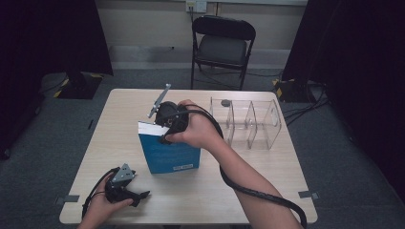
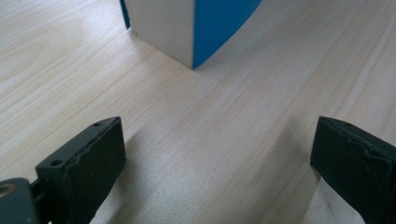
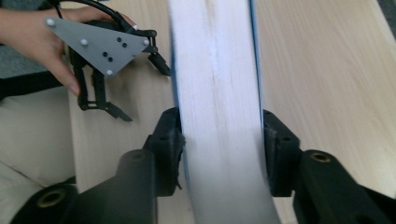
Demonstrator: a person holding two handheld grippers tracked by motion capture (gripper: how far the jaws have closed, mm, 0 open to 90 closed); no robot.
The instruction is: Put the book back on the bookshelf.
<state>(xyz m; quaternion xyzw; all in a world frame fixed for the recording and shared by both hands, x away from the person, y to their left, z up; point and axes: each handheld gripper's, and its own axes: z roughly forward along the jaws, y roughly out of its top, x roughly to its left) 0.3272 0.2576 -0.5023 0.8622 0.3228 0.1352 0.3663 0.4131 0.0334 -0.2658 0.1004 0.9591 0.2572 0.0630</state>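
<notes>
A blue book (image 1: 169,155) stands upright near the middle of the worktop (image 1: 239,191), its white page block facing up. The right gripper (image 1: 168,125) comes down on its top edge, and in the right gripper view its two black jaws press against the covers on either side of the page block (image 3: 219,107), clamped on the book with the pads touching both covers. The right hand (image 1: 198,131) wraps around that gripper's body.

The left gripper (image 1: 125,187) sits low near the worktop's front left corner, held in the left hand (image 1: 98,207). In the left gripper view its jaws stand wide apart with only bare wood between them, gripping nothing; the book's lower corner (image 2: 196,28) is ahead of them, apart from both pads.

A clear plastic divided box (image 1: 248,121) rests toward the worktop's right edge, beside the book but not touching it.
</notes>
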